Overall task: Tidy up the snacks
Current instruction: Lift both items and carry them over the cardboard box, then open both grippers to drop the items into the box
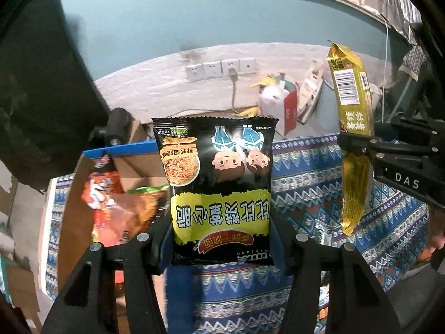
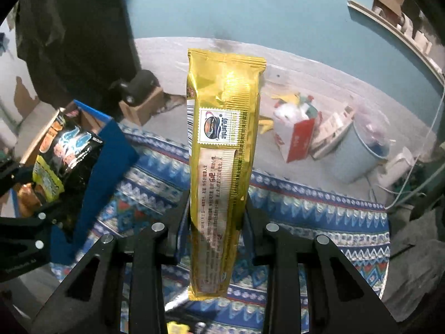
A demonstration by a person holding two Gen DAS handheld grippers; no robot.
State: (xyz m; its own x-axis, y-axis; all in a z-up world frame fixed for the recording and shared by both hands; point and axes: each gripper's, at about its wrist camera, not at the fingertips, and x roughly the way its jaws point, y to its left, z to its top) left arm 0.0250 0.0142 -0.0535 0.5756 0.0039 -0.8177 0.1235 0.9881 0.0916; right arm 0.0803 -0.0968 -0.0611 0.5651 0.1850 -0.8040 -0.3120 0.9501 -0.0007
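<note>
My left gripper is shut on a black and yellow noodle snack bag, held upright above the patterned cloth. My right gripper is shut on a long gold snack packet, also held upright. The gold packet and the right gripper show at the right of the left wrist view. The black bag and left gripper show at the left of the right wrist view. A cardboard box with a blue rim holds an orange snack bag, left of the black bag.
A blue patterned cloth covers the surface below. On the floor behind stand a red and white box with toys, a pale blue bucket and a small cardboard box. A wall socket strip is behind.
</note>
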